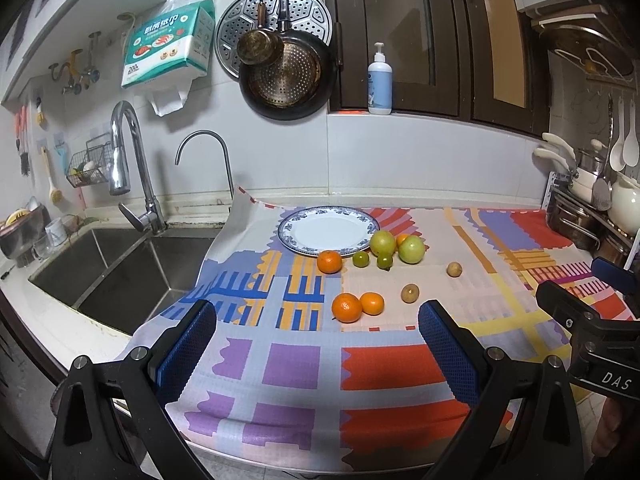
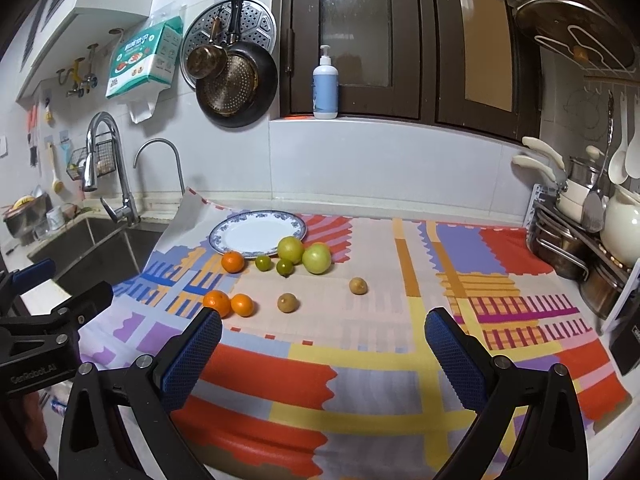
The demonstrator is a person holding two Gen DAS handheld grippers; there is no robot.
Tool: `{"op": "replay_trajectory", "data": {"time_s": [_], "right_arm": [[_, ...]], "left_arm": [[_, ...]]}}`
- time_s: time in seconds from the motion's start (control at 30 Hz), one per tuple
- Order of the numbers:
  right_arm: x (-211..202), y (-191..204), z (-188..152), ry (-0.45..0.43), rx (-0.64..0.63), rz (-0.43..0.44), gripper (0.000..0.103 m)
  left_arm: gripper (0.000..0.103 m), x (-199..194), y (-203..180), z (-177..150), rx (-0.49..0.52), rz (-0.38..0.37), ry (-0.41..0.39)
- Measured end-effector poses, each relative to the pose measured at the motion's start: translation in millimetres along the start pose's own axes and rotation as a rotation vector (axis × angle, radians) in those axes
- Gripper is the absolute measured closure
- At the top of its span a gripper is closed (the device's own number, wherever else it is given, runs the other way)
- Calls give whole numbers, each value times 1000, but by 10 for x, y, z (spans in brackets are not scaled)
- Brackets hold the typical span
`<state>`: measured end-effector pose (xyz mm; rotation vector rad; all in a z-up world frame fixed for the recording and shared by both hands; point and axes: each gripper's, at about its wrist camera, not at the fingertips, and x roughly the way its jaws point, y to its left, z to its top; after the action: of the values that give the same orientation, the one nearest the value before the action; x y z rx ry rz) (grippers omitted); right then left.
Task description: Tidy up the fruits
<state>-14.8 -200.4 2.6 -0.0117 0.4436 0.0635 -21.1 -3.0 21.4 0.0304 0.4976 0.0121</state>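
Observation:
A white plate with a blue rim lies empty at the back of a colourful mat. Beside it lie two large green fruits, two small limes and an orange. Nearer lie two oranges side by side and two small brown fruits. My left gripper is open and empty above the mat's front. My right gripper is open and empty, to the right of the left one.
A steel sink with two taps lies left of the mat. Pots and a dish rack stand at the right. Pans hang on the wall; a soap bottle stands on the sill.

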Motion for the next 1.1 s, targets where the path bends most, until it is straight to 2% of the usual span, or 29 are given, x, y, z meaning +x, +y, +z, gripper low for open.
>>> {"op": "replay_trajectory", "data": {"time_s": [1.1], "right_arm": [[-43, 6, 22, -13, -4, 0, 1]], "left_arm": [[0, -29, -5, 29, -1, -14, -12]]}}
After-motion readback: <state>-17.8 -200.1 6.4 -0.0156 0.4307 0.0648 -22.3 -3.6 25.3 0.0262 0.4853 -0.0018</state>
